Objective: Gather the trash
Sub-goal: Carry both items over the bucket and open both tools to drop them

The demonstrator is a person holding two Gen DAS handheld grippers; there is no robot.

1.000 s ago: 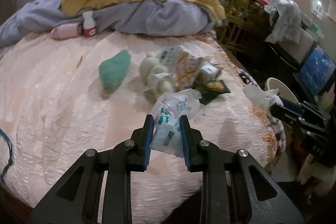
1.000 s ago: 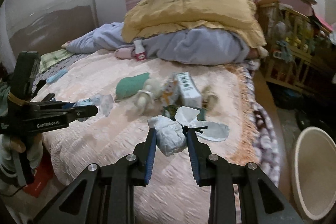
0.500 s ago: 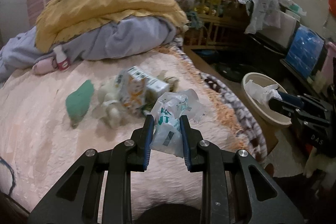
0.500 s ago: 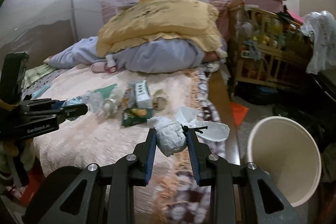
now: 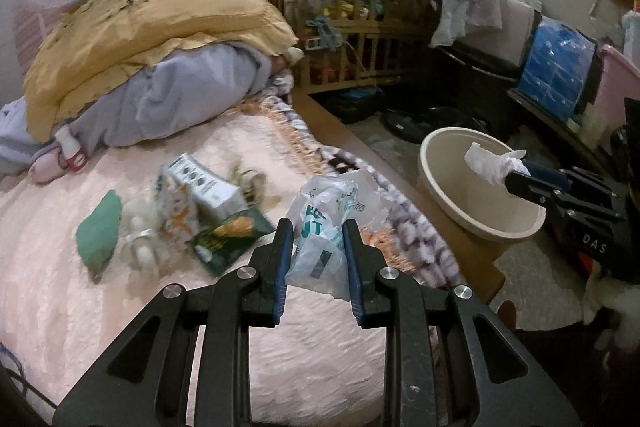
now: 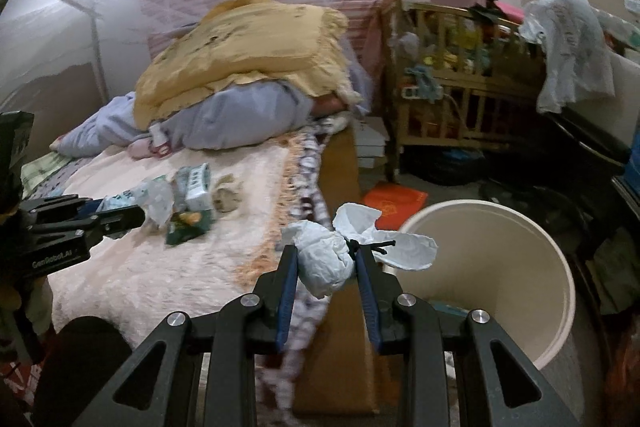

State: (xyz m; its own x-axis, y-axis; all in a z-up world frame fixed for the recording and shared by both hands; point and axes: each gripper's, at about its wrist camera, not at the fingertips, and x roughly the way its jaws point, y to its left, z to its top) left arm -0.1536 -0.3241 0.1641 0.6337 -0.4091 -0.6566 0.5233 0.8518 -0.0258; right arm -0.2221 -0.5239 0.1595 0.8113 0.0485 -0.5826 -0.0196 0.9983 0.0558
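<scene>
1. Over the last second both views have been swung from the bed (image 5: 120, 307) toward the cream bin (image 6: 560, 307) on the floor beside it; the carry is judged nearly done.
2. The right gripper (image 6: 326, 267) has been brought to the bin's rim, its jaws narrowed on a tied white tissue bundle (image 6: 324, 263); only the release is judged left.
3. The left gripper (image 5: 314, 247) is held over the bed's edge, jaws narrowed on a clear printed plastic bag (image 5: 320, 223), the bin well apart.
4. A small carton (image 5: 200, 187) and green snack wrapper (image 5: 228, 239) are left uncollected on the bed.
</scene>
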